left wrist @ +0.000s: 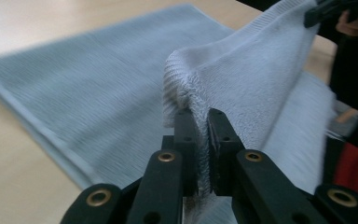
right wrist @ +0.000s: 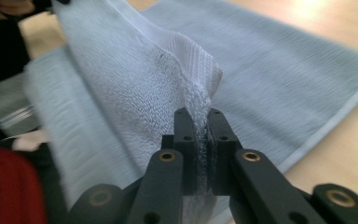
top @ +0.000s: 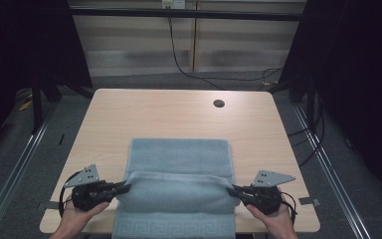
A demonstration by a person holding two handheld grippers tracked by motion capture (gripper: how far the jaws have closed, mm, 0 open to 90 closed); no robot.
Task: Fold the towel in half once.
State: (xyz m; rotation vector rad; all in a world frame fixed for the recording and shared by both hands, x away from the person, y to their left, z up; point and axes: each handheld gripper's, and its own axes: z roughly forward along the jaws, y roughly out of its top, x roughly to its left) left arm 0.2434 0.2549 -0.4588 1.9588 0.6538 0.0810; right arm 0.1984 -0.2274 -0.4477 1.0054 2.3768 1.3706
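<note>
At the desk's near edge, the left gripper pinched one corner of a pale blue towel (lifted into a fold across its middle), while the right gripper pinched the opposite corner.

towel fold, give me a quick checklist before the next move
1. Left gripper pinches the towel edge: ok.
2. Right gripper pinches the opposite edge: ok.
3. Lifted edge level between the grippers: ok.
4. Far half of the towel flat on the table: ok.
5. Table beyond the towel free of obstacles: ok; the hole lies well beyond.
6. Near end hanging over the table edge, secure: cannot tell.
</note>
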